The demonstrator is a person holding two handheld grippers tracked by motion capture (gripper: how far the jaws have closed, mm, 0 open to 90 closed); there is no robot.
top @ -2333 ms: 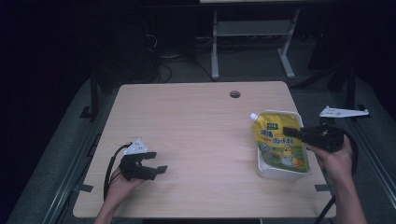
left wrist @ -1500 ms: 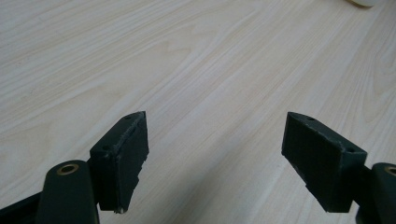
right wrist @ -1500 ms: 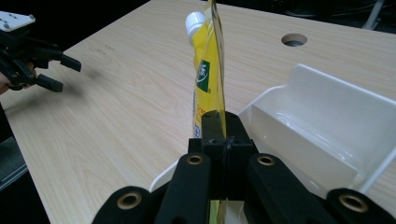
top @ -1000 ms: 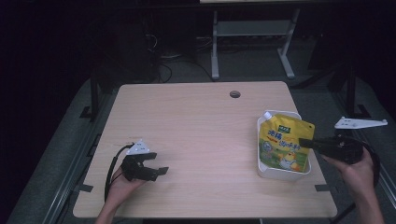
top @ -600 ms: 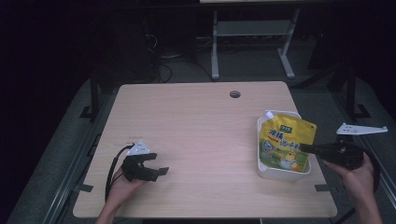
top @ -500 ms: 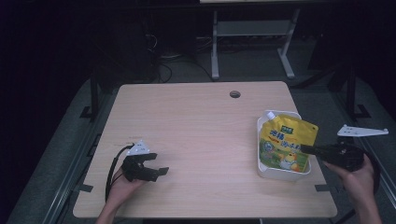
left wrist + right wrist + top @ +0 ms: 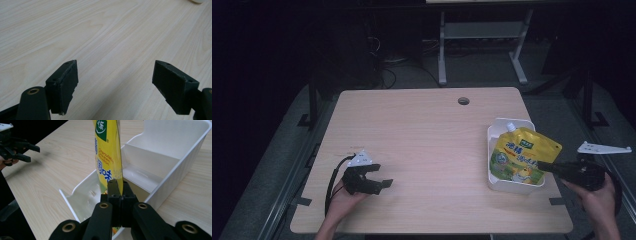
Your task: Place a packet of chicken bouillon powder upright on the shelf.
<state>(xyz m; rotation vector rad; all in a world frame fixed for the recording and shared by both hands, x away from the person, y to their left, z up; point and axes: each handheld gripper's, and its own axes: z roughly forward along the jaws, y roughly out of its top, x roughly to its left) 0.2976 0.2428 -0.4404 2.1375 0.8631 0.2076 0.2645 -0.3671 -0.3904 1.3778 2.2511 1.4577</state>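
Right tool (image 7: 546, 167) w/ yellow pouch (image 7: 523, 156) clamped: pulled back off the bench's right edge vs. start, then sank a bit. Pouch went from lying flat across the white bin (image 7: 507, 126), spout toward the bench's middle, to standing more upright in the bin, spout up at the far end.

- A yellow, flat plastic spouted pouch (image 7: 523, 159) with a white screw cap, green label patch and printed characters stands upright on edge, pinched at its lower right side between the closed jaws of the right gripper (image 7: 117, 185).
- Seen from the high view, the pouch leans out leftward from that claw, cap uppermost and farthest from it.
- A white rectangular plastic bin (image 7: 175, 167) with an inner divider sits directly under and ahead of the claw; the pouch's bottom dips inside its near compartment.
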